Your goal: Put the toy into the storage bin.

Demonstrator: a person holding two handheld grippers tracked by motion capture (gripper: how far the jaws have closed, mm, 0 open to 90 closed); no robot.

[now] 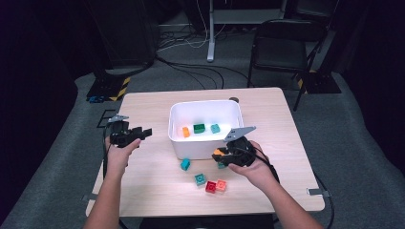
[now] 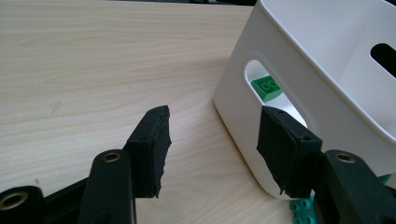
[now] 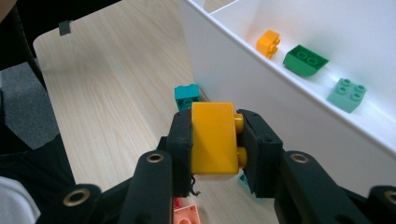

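My right gripper [image 1: 220, 153] [image 3: 215, 140] is shut on a yellow-orange brick [image 3: 214, 138] [image 1: 218, 152], held just outside the front wall of the white bin [image 1: 191, 149] [image 3: 289, 112]. Inside the bin lie an orange brick [image 1: 186, 131] [image 3: 268, 43], a green brick [image 1: 199, 128] [image 3: 304, 59] and a mint brick [image 1: 215, 128] [image 3: 346, 94]. My left gripper [image 1: 143, 133] [image 2: 212, 144] is open with nothing between its jaws, left of the bin near its side handle slot [image 2: 275, 100].
On the table [image 1: 153, 191] in front of the bin lie a teal brick [image 1: 185, 164] [image 3: 187, 96], a mint brick [image 1: 200, 179], a red brick [image 1: 210, 186] and a pink brick [image 1: 221, 184]. A folding chair [image 1: 282, 47] stands beyond the table.
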